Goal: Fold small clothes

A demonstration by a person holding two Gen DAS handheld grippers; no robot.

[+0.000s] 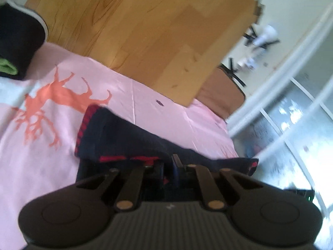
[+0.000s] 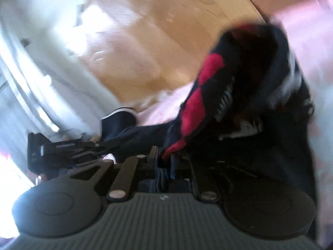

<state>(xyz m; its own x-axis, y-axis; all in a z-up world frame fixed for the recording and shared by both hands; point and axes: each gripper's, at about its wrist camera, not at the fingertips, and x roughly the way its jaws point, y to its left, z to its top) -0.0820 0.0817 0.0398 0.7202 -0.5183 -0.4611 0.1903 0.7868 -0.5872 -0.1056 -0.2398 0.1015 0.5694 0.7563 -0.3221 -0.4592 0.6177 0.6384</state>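
A small navy garment (image 1: 129, 139) with red trim lies stretched across a pink cloth (image 1: 52, 166) that bears an orange deer print. My left gripper (image 1: 168, 166) is shut on the garment's near edge, with dark fabric bunched at its fingertips. In the right wrist view the same navy and red garment (image 2: 208, 83) rises in a blurred fold. My right gripper (image 2: 164, 160) is shut on it, with navy cloth packed between the jaws. The left gripper (image 2: 94, 143) shows at the left there, holding a taut strip of the dark cloth.
The pink cloth covers part of a wooden table (image 1: 145, 31). A pile of folded dark clothes with a green layer (image 1: 18, 41) sits at the far left. A brown chair seat (image 1: 222, 98) and a glazed door (image 1: 291, 125) lie beyond the table's right edge.
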